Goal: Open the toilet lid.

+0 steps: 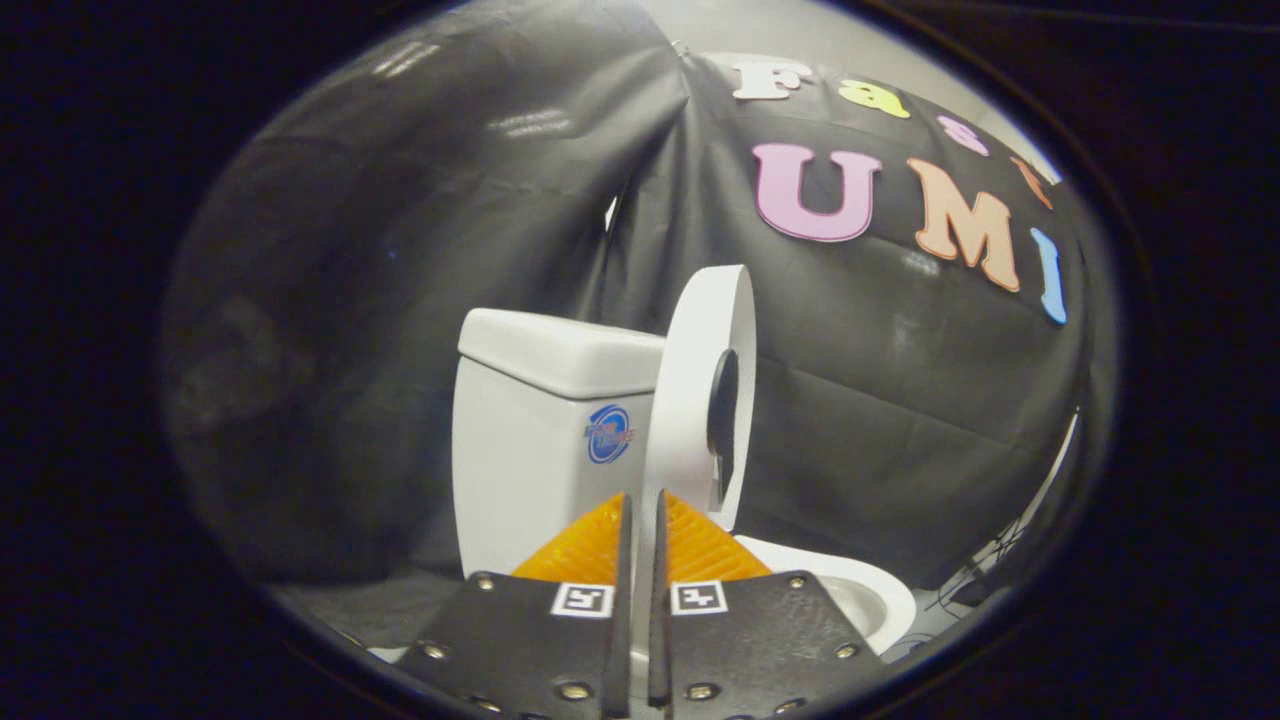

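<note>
Booth wall, raised toilet lid between hand-held gripper

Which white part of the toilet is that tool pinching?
The raised lid, standing upright on edge with the tool closed on its rim. The tank sits behind, the bowl below, both untouched.

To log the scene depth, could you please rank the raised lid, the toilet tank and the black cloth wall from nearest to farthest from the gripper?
1. Raised lid, its edge between the gripper fingers.
2. Toilet tank, just behind the lid, to its left.
3. Black cloth wall, beyond both.
</note>
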Demonstrator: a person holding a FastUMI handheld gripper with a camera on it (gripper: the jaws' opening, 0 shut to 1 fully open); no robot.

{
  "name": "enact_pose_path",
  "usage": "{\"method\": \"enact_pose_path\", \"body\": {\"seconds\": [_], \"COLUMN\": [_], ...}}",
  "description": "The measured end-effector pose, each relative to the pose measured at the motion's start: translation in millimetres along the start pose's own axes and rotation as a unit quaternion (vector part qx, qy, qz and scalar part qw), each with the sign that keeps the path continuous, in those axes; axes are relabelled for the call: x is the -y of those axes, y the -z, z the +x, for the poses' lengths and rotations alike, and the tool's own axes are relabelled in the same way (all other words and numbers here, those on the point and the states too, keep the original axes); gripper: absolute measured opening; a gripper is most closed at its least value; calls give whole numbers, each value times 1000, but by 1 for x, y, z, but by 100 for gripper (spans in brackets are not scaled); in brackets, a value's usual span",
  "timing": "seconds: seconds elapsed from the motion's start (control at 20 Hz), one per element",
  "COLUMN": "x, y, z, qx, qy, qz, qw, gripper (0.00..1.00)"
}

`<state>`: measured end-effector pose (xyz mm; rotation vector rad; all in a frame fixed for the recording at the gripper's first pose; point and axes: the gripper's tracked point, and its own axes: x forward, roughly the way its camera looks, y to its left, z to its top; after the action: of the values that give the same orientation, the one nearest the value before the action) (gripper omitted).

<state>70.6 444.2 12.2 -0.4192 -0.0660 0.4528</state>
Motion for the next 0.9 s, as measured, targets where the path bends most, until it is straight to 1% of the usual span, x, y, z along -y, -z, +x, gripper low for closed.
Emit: {"method": "enact_pose_path", "body": {"seconds": [0.1,0.25,0.4,0.6,0.9], "x": [10,26,35,55,86], "y": [-2,-6,-9,-18,-36], "z": [-8,-17,-24,-39,-70], "qx": [0,3,3,6,23], "qy": [10,17,-2,-2,-10], "qz": [8,40,73,98,105], "qw": [1000,999,997,995,994], "gripper": [16,22,48,83,83]}}
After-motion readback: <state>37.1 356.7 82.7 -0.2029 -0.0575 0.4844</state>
